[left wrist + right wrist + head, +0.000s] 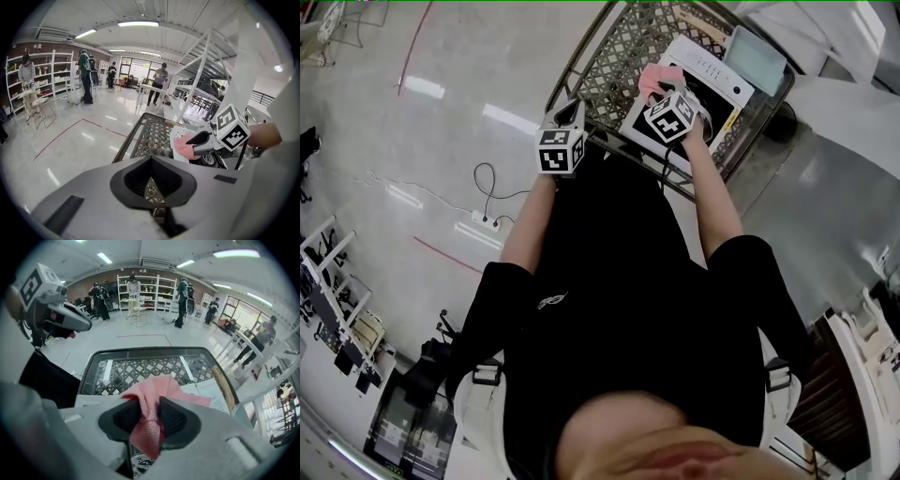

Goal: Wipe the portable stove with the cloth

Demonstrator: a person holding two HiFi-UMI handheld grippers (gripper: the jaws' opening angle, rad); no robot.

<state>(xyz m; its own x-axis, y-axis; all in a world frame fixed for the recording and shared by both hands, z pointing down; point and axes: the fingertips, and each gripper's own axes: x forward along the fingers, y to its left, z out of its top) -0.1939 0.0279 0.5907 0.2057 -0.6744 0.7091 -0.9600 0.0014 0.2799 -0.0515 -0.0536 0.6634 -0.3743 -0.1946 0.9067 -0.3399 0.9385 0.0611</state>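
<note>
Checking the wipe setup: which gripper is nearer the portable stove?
Right. The right gripper, holding the cloth, is over the stove; the left gripper is apart, by the table edge.

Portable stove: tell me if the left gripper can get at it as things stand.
Probably yes. The left gripper sits at the edge of the lattice table, beside the portable stove, with nothing between them. The right gripper, holding the pink cloth, covers only part of its top.

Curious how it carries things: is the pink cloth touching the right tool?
Touching. The right gripper view shows the cloth squeezed between the jaws of the right tool, against both.
</note>
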